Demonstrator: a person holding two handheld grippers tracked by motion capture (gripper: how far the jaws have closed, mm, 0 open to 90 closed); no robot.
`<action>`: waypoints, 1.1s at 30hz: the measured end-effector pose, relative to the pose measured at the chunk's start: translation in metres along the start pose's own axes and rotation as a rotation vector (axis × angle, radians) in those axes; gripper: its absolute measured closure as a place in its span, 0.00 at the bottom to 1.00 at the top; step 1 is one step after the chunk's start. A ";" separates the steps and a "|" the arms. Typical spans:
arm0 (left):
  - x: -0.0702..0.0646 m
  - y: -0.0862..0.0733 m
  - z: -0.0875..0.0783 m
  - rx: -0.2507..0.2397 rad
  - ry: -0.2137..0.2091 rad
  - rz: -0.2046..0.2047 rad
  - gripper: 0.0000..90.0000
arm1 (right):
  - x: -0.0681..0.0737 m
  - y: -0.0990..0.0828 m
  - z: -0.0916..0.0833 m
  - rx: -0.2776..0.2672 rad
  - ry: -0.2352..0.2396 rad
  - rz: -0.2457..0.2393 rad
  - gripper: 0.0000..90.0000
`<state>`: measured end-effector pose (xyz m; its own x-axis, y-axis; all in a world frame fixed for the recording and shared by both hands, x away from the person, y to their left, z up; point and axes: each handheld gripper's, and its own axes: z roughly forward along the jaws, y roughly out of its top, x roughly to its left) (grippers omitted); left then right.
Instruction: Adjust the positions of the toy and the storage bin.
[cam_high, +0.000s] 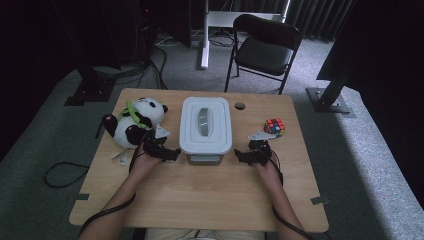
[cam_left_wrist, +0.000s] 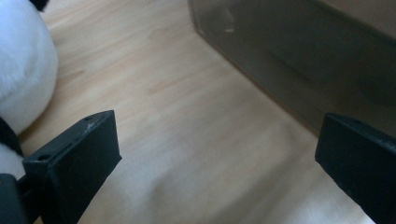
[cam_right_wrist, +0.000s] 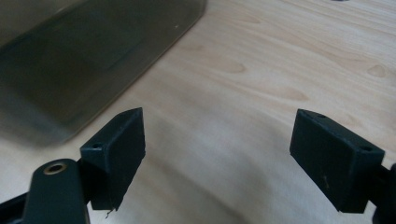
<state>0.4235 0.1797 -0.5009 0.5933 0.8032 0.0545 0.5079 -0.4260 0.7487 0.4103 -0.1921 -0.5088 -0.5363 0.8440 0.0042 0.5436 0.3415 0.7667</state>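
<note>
We hold the left tongs (cam_high: 167, 151) and right tongs (cam_high: 243, 154) spread wide and empty on either side of the lidded container (cam_high: 206, 125) at mid-surface (cam_high: 200, 195). Left of the container lies a panda toy (cam_high: 136, 120); right, a puzzle cube (cam_high: 274, 126).

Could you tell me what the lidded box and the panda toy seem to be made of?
The lidded box looks like plastic: smooth white lid, dull translucent grey wall. The panda toy looks like soft plush, with fuzzy black-and-white pile.
</note>
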 end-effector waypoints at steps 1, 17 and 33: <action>0.001 0.002 0.002 0.003 0.002 0.001 0.01 | -0.001 0.002 0.004 -0.002 0.001 0.010 0.20; 0.012 0.031 0.020 0.013 0.064 -0.027 0.01 | -0.025 0.037 0.036 -0.008 0.033 0.087 0.17; 0.001 0.036 0.010 0.000 0.047 -0.003 0.01 | -0.017 0.047 0.035 -0.028 0.097 0.030 0.19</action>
<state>0.4483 0.1608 -0.4799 0.5618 0.8230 0.0836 0.5091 -0.4237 0.7492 0.4674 -0.1757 -0.4949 -0.5804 0.8095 0.0884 0.5429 0.3037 0.7829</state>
